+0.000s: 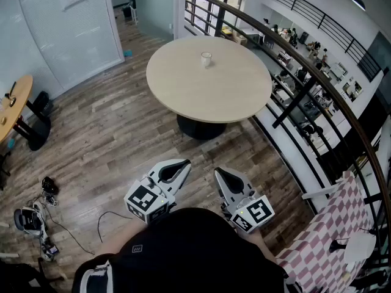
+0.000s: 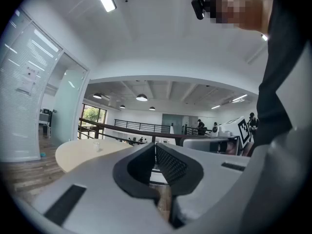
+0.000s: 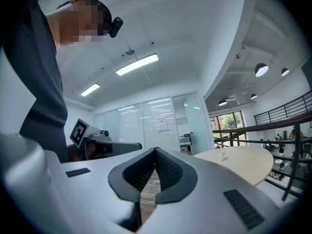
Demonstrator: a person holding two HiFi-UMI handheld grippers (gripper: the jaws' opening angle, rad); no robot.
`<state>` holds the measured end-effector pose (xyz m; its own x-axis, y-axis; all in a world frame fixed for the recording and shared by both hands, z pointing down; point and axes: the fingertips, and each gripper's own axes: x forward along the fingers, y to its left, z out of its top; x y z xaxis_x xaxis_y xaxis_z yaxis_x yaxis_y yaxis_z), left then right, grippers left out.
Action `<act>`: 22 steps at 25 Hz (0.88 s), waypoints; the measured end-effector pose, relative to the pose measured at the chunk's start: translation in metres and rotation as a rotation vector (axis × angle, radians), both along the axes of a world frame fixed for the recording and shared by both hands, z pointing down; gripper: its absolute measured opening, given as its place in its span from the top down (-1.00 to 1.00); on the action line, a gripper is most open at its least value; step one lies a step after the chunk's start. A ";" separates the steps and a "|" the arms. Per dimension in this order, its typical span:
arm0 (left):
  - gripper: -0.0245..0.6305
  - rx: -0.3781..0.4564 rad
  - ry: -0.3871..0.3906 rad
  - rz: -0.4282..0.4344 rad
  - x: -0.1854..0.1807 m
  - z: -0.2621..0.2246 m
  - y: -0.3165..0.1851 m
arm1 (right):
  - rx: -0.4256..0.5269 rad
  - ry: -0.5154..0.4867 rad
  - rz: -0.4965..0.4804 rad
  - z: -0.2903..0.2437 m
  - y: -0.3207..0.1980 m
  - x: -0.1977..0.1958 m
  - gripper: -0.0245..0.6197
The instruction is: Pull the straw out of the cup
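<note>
A small pale cup (image 1: 206, 58) stands far off on the round beige table (image 1: 183, 87), toward its far side. A straw is too small to make out. My left gripper (image 1: 183, 163) and right gripper (image 1: 218, 173) hang side by side close to my body, over the wooden floor and well short of the table, both shut with nothing in them. In the left gripper view the jaws (image 2: 155, 145) meet at the tips, and the cup (image 2: 96, 146) is a tiny shape on the table (image 2: 73, 155). In the right gripper view the shut jaws (image 3: 156, 150) point level, with the cup (image 3: 221, 154) far off to the right.
A dark curved railing (image 1: 317, 81) runs behind and to the right of the table above a lower floor. A glass wall (image 1: 67, 29) stands at the back left, beside another wooden table (image 1: 12, 105). Cables and gear (image 1: 33, 221) lie on the floor at the left; a checkered cloth (image 1: 333, 231) lies at the right.
</note>
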<state>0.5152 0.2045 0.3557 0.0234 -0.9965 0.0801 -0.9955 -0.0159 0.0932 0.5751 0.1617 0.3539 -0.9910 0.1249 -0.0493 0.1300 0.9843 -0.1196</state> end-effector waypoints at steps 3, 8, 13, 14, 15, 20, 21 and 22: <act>0.88 0.000 0.001 -0.005 -0.005 0.003 0.004 | 0.000 -0.003 -0.005 0.002 0.003 -0.006 0.86; 0.88 -0.004 0.007 -0.020 -0.018 0.004 0.014 | 0.000 0.001 -0.024 0.002 0.012 -0.020 0.86; 0.88 -0.005 0.003 -0.044 -0.036 0.004 0.034 | 0.006 0.003 -0.044 0.001 0.027 -0.040 0.86; 0.88 -0.007 0.001 -0.050 -0.041 0.005 0.040 | 0.007 0.002 -0.044 0.001 0.030 -0.045 0.86; 0.88 -0.009 0.001 -0.056 -0.048 0.005 0.047 | 0.003 0.001 -0.048 0.000 0.033 -0.052 0.86; 0.88 -0.015 0.010 -0.096 -0.085 0.007 0.086 | -0.048 -0.031 -0.138 -0.015 0.069 -0.091 0.85; 0.88 -0.014 0.011 -0.101 -0.092 0.008 0.093 | -0.035 -0.034 -0.149 -0.017 0.078 -0.098 0.85; 0.88 -0.012 0.012 -0.104 -0.098 0.010 0.099 | -0.022 -0.034 -0.157 -0.017 0.087 -0.105 0.85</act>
<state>0.4172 0.3037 0.3655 -0.0790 -0.9926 0.0922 -0.9906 0.0886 0.1045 0.4697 0.2485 0.3365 -0.9571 0.2762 -0.0872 0.2860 0.9489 -0.1335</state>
